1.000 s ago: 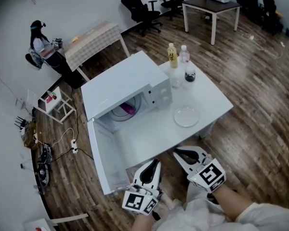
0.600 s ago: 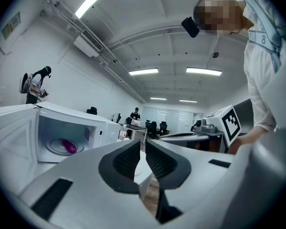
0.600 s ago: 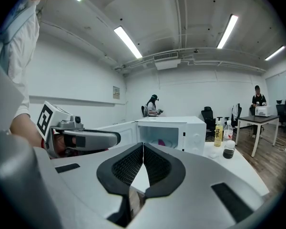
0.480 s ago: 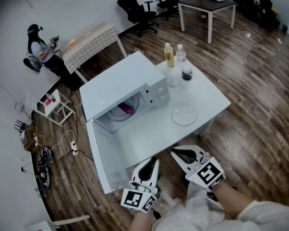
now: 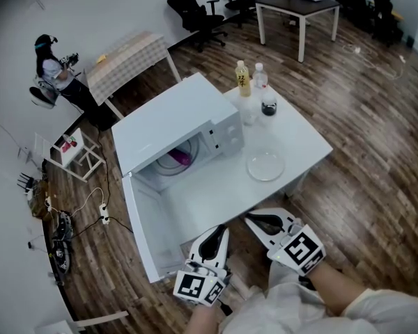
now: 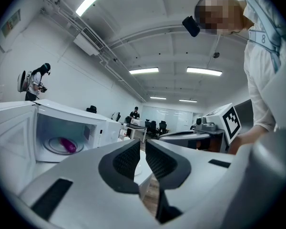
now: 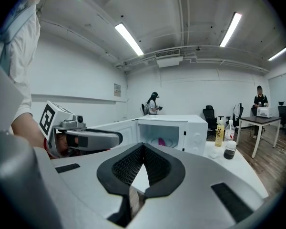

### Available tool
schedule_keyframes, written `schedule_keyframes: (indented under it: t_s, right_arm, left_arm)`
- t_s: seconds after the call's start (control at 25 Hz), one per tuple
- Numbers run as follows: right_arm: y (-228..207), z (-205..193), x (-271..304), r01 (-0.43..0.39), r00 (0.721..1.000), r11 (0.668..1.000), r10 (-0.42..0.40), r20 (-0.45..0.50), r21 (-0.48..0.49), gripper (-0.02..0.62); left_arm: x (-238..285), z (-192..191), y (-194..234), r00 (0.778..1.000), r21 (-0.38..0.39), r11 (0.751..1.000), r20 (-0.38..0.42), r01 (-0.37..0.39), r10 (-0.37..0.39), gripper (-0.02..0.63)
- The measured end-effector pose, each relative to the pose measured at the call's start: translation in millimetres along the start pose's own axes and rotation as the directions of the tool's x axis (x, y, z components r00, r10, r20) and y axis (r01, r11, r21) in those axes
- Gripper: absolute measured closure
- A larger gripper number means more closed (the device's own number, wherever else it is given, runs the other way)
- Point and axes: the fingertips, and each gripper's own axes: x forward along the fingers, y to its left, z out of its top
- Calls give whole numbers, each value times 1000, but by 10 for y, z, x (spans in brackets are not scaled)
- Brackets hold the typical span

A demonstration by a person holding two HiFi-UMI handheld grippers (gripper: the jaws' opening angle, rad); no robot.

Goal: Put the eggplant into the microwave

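The purple eggplant [image 5: 182,158] lies on the glass turntable inside the white microwave [image 5: 168,120], whose door [image 5: 143,228] hangs wide open toward me. It also shows in the left gripper view as the eggplant [image 6: 67,145] and in the right gripper view as the eggplant [image 7: 161,141]. My left gripper [image 5: 221,230] hovers by the table's near edge, well short of the oven. Its jaws are drawn together to a thin slit with nothing in them [image 6: 143,146]. My right gripper [image 5: 255,219] sits beside it, shut and empty, its pads meeting at the tips [image 7: 143,146].
On the white table [image 5: 303,141] lie a clear glass plate [image 5: 265,165], a yellow bottle [image 5: 243,79], a clear bottle [image 5: 259,78] and a dark jar [image 5: 268,107]. A person [image 5: 52,65] stands far off by a checked table. Office chairs and a desk stand at the back.
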Motion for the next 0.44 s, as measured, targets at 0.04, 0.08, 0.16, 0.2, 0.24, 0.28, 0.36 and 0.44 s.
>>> schedule_keyframes:
  t_s: [0.04,0.08,0.16,0.2,0.24,0.28,0.36,0.44]
  right_arm:
    - [-9,0,-2,1,1000,1000,-1,-1,-1,563]
    - [-17,-2,-4,3,1000,1000,-3,-3,-2,563]
    - [-25,-11,-4,4,1000,1000,-4,-8,-1,563]
    - [-26,-20,-2,4,1000,1000,-4,-10,-1,563]
    - [-27,-29,1,3,1000,1000,-3,-12,-1,563]
    - [-29,-36,4,3,1000,1000,-3,-14,-1,563]
    - [-35,-40,5,3,1000,1000,-3,-15,1,563]
    - [-41,-39,5,3,1000,1000,-3,-15,4,563]
  left_arm:
    - [11,1,1,1000,-1,1000,1,2,-2,571]
    - [21,1,1,1000,-2,1000,3,4,-4,571]
    - [34,-4,2,1000,-3,1000,4,7,-7,571]
    - [37,-10,5,1000,-3,1000,3,7,-7,571]
    - [41,-17,9,1000,-4,1000,3,7,-7,571]
    - [44,-23,13,1000,-6,1000,3,6,-6,571]
    - [50,-28,19,1000,-9,1000,3,6,-6,571]
    - [52,-33,27,1000,-11,1000,1,4,-4,571]
